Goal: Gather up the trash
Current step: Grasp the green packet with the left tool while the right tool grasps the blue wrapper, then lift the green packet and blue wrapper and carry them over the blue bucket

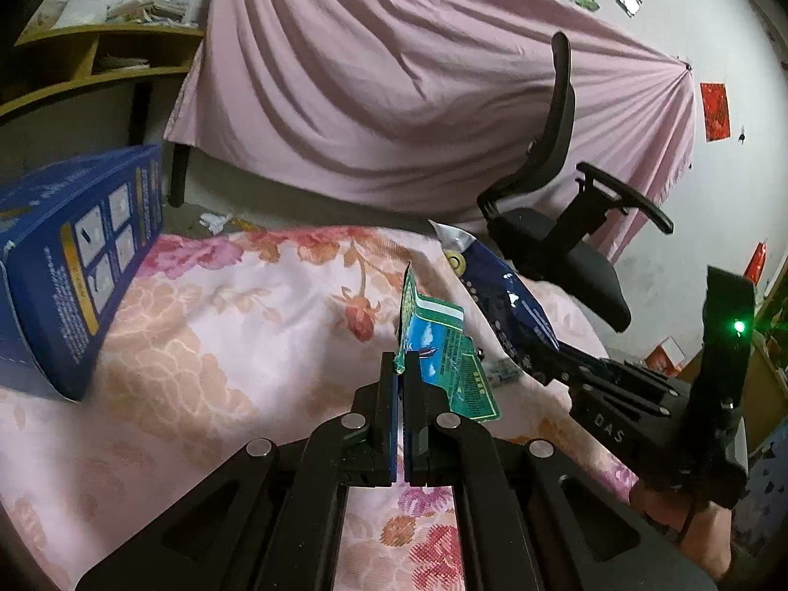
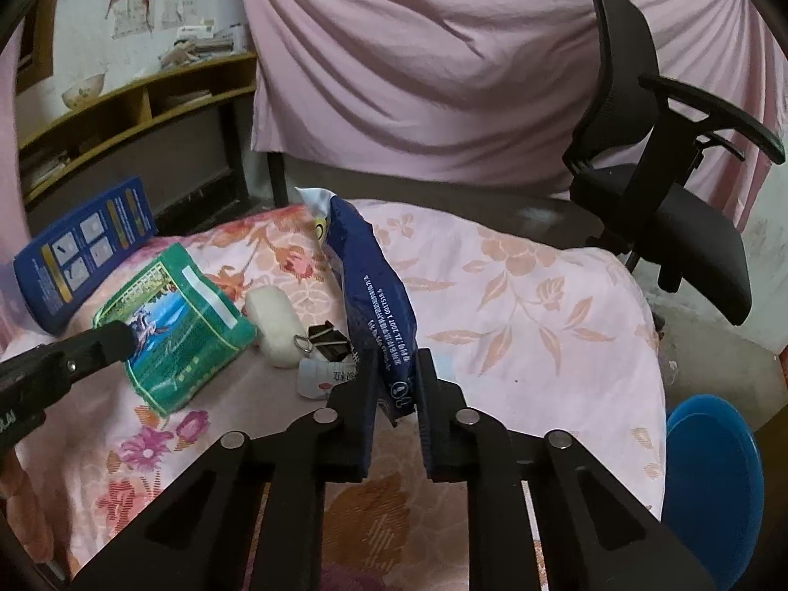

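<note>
My left gripper [image 1: 403, 364] is shut on a green and blue wrapper [image 1: 443, 349], held above the floral cloth; the wrapper also shows in the right wrist view [image 2: 172, 325] with the left gripper's tip [image 2: 115, 337] on it. My right gripper [image 2: 396, 369] is shut on a dark blue wrapper [image 2: 374, 295] that stands upright; it also shows in the left wrist view [image 1: 507, 310], with the right gripper [image 1: 551, 359] below it.
A blue box [image 1: 74, 266] lies at the left on the floral cloth [image 1: 221, 344]. A white oval case [image 2: 273, 327], a black binder clip [image 2: 327, 340] and a small white packet [image 2: 320, 379] lie mid-table. A black office chair [image 2: 665, 187] stands right, a blue stool [image 2: 709, 482] lower right.
</note>
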